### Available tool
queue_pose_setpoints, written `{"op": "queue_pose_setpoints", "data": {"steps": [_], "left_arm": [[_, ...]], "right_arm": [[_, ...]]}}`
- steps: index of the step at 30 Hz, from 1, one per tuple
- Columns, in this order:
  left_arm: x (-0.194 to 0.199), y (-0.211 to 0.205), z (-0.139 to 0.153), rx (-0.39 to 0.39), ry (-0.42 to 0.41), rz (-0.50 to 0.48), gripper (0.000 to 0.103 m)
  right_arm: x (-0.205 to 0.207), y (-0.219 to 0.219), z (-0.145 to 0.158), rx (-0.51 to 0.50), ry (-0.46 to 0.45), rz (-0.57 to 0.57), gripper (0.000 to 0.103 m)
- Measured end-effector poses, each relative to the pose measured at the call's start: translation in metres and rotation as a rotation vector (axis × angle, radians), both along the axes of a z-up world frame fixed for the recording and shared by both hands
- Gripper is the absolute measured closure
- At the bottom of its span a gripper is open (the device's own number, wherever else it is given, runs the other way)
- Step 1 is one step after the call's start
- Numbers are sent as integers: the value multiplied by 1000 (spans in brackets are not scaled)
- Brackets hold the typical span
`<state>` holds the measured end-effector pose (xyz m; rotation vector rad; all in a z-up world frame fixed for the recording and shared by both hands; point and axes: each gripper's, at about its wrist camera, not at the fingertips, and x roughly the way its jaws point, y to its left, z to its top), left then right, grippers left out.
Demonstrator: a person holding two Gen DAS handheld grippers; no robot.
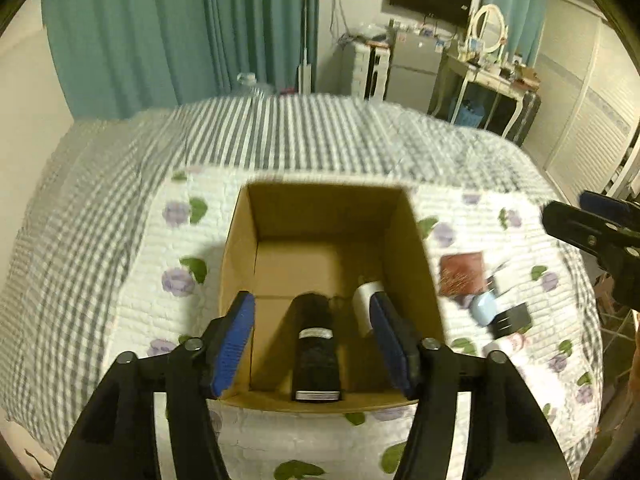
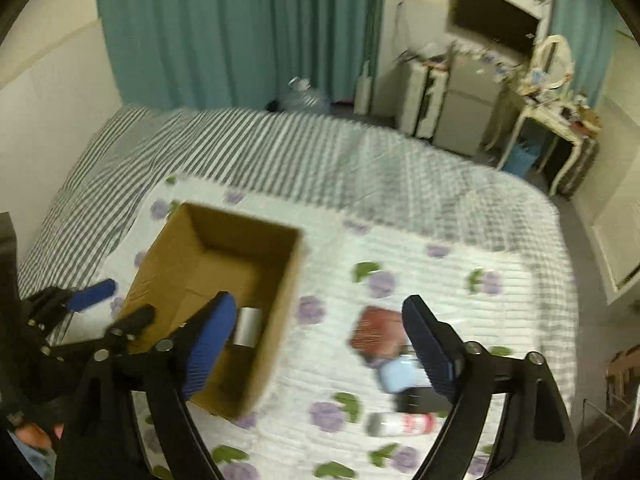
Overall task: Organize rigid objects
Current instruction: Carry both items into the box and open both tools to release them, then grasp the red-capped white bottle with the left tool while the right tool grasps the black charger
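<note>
The cardboard box [image 1: 332,240] sits mid-frame; the left gripper [image 1: 312,344] hangs spread and empty over it. Right gripper [image 2: 320,352], also spread, should drop squarely over the blue case [image 2: 400,376] at lower right, avoiding its neighbours.

We note the box [image 1: 328,216] on the bed [image 1: 120,200], a cylinder [image 1: 316,344] and roll [image 1: 365,308] inside; loose items [image 1: 484,292] lie right of it.
</note>
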<state>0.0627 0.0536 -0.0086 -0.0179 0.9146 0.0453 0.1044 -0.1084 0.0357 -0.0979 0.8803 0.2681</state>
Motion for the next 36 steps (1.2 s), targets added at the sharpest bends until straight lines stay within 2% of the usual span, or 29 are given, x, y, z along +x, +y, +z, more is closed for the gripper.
{"op": "queue_pose_setpoints", "data": {"steps": [7,10,13,17,23,31,36], "left_arm": [[-17,-53,45,16,-86,-51,34],[-24,-83,47,8,-100,-77,34],[-25,-108,37,-5,-71,-104,34],[-24,-146,14,20,-28,-153,34],[-19,-189,-31,46,40,-220,34],[-7,-232,-106,77,123,-330,34],[2,-254,-147,94,153,-440,34]], "right_arm": [[-41,-89,37,-12,-68,-120,12],[-59,-117,39,-24,-82,-157,12],[-72,-145,30,-15,-70,-190,12],[-83,-178,6,1,-30,-223,12],[-81,-205,-42,16,45,-254,12],[-67,-226,-114,35,142,-285,12],[-54,-237,-152,50,217,-305,12]]}}
